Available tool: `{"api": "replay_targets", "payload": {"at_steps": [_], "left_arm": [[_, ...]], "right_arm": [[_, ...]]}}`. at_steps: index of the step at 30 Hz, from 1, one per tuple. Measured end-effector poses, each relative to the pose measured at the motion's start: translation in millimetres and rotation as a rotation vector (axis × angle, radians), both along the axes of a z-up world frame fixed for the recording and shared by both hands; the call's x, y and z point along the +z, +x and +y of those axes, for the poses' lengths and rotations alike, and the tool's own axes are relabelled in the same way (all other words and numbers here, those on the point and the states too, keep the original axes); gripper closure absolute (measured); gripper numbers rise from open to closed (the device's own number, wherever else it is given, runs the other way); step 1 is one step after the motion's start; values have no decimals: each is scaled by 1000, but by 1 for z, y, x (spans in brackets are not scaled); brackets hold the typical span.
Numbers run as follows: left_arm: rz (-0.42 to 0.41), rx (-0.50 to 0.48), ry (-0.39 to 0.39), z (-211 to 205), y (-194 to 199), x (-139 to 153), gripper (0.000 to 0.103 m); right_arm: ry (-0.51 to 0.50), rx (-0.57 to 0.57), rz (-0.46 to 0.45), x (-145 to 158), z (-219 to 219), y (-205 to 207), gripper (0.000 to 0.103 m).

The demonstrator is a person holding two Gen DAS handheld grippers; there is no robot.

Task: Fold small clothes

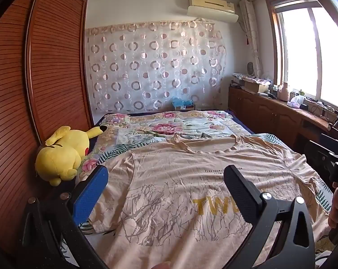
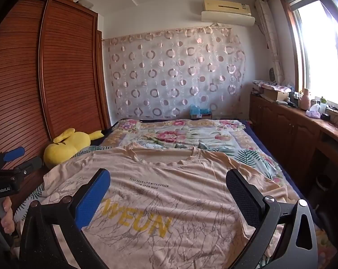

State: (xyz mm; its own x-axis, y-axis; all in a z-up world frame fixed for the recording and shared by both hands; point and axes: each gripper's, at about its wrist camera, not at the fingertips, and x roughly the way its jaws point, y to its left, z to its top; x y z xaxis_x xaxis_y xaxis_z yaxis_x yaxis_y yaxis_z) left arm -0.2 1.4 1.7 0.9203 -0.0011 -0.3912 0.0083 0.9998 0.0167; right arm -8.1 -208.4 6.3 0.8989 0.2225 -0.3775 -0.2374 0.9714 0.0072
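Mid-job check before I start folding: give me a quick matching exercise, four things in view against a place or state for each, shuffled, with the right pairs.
Things:
1. T-shirt
2. Plush toy
3. Air conditioner
4. Left gripper

Places or states:
A. High on the far wall
B. Spread flat on the bed, print side up
C. Jaws wide open, nothing between them
D. Lying at the bed's edge by the wardrobe

Pairs: 1-B, 2-D, 3-A, 4-C

The right gripper also stands open above the shirt.
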Motion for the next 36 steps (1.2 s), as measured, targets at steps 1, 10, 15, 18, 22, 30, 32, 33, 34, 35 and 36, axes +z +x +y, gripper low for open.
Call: {"api": "replay_targets", "payload": {"at_steps": [1, 10, 15, 18, 22, 30, 32, 33, 34, 35, 36], "left_arm": [[1, -2, -2, 2, 0, 1, 0], [0, -2, 1, 0, -1, 1, 0], [1, -2, 0, 0, 0, 0, 0], [0, -2, 1, -1, 0, -1, 0], [-1, -1, 2, -1, 0, -1, 0], [-4, -1, 3, -1, 0, -2, 0], [-3, -1, 1, -1, 0, -2, 0], [-2, -1, 0, -1, 0, -1, 0], [-1, -1, 1, -1, 0, -1, 0], [0, -1, 0, -1, 0, -1, 0], [0, -1, 0, -1, 0, -1, 0]], "right_arm": [[0, 0, 0, 0, 0, 0, 0], [1, 1, 0, 0, 0, 0, 0], [1, 0, 1, 0, 0, 0, 0], [3, 1, 0, 0, 0, -1, 0], [2, 3, 1, 1, 1, -1, 0], [5, 4, 0, 0, 0, 0, 0], [7, 6, 1, -1, -1, 0, 0], [4, 5, 2, -1, -1, 1, 0], [3, 4, 4, -2, 0, 2, 0], [4, 4, 5, -2, -1, 2, 0], [5, 4, 5, -2, -1, 3, 0]]}}
